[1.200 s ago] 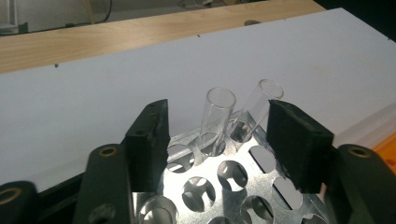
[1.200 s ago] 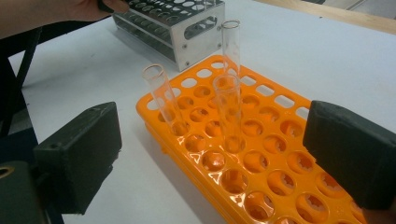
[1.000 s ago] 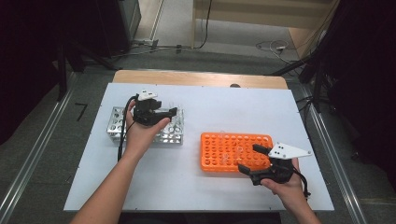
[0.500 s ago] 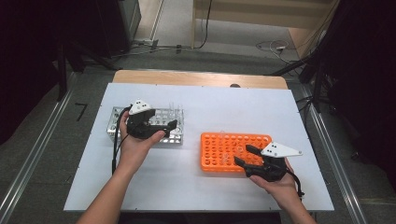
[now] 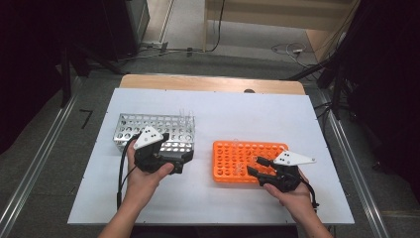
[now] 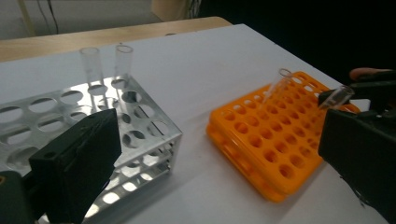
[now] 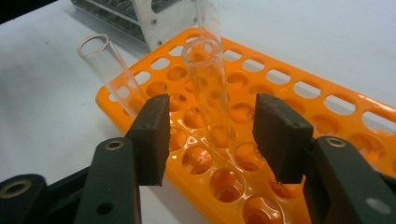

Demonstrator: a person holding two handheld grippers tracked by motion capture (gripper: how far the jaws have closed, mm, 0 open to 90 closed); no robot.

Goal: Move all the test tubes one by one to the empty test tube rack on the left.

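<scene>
Bare table (image 5: 208,193) between the metal rack (image 5: 148,130) and orange rack (image 5: 242,148) gives passage; upright tubes (image 6: 107,65) block overhead.

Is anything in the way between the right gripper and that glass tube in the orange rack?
Nothing visible is. The glass tube stands in the orange rack right between the jaws of the right gripper, which have just been closing, with gaps on both sides. A second tube leans off to the left, outside the jaws.

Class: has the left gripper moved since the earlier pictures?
Yes. The left gripper has drawn back from over the metal rack to its near edge, jaws just opened, empty.
</scene>
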